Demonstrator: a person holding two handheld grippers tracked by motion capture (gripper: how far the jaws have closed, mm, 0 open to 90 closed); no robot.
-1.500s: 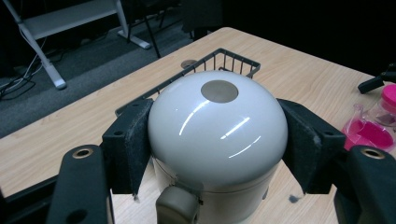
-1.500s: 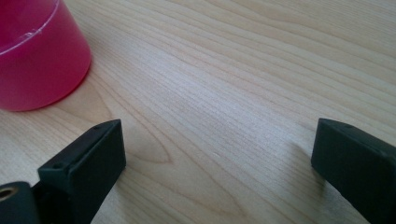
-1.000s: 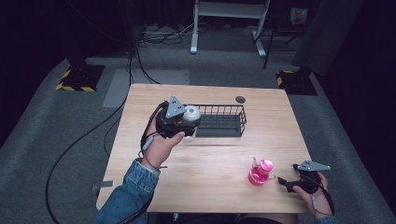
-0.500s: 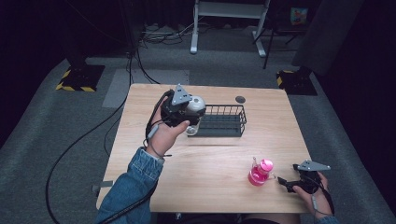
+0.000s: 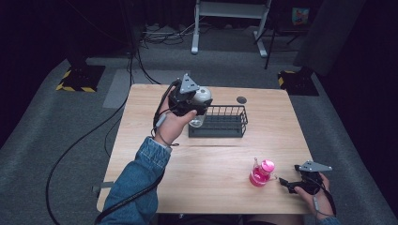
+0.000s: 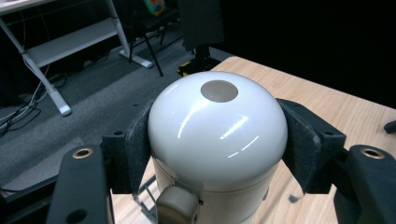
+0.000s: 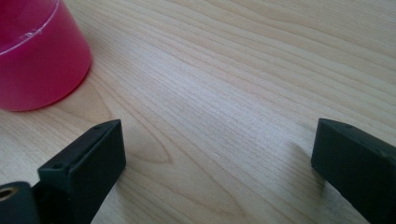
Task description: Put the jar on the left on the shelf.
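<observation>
My left gripper (image 5: 196,107) is shut on a bottle with a white domed cap (image 5: 202,95) and a clear body, held in the air at the left end of a black wire basket (image 5: 220,122). In the left gripper view the white cap (image 6: 217,123) sits squeezed between both black pads (image 6: 306,140). A pink bottle (image 5: 260,172) stands near the table's front right. My right gripper (image 5: 283,181) rests on the table just right of it, open, with bare wood between its jaws; the pink bottle (image 7: 39,51) shows at the upper left of the right gripper view.
A small dark round mark (image 5: 241,100) lies on the wooden table (image 5: 141,140) behind the basket. Beyond the table are grey carpet, cables, a white metal stand (image 5: 225,18) and black-and-yellow striped bases (image 5: 75,79).
My left gripper has carried the white-capped bottle up and to the right, from the table's left part to the basket's left end. The right gripper and pink bottle have not moved.
</observation>
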